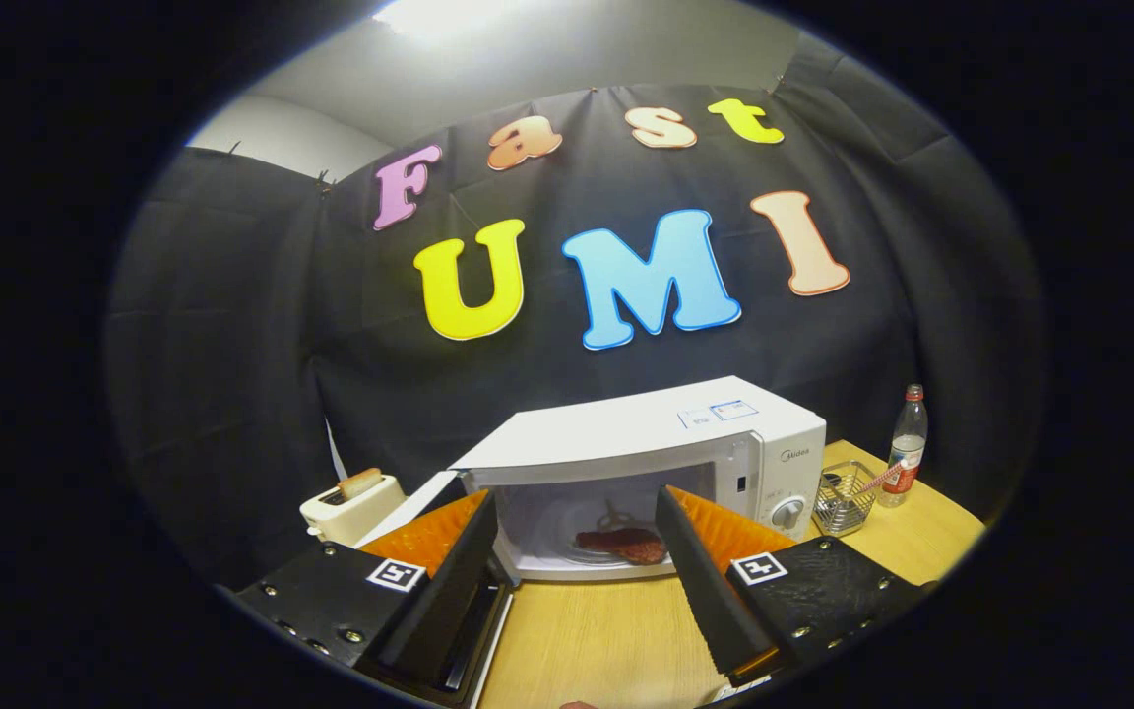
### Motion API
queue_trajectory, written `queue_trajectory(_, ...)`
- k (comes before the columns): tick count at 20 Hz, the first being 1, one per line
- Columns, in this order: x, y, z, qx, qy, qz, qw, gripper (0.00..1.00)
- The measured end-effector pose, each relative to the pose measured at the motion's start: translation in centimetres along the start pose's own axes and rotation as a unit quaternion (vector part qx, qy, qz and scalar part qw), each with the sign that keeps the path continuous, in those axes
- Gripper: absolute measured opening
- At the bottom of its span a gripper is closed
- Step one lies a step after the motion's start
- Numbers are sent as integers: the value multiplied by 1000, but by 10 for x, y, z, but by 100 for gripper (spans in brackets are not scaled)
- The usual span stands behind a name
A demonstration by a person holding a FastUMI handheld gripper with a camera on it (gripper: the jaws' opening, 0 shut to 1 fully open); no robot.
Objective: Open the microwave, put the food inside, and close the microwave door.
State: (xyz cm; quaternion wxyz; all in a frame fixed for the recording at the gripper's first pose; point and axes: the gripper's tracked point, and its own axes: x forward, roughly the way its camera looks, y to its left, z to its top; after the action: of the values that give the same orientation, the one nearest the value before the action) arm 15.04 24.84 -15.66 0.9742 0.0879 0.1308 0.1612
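Observation:
A white microwave stands on the wooden table just beyond my fingers, its door swung open to the left. Inside, a reddish-brown piece of food lies on the glass turntable. My gripper is open, its two fingers spread wide in front of the microwave's mouth, with nothing held between them. The food shows through the gap between the fingers, farther back in the cavity.
A cream toaster with a slice of bread in it stands left of the open door. Right of the microwave are a small wire basket and a clear bottle with a red label. Black cloth backs the table.

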Motion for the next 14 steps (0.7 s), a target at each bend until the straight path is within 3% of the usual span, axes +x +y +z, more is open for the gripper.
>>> queue_trajectory(14, -87, 150, -4, -40, 1, 152, 988, 97)
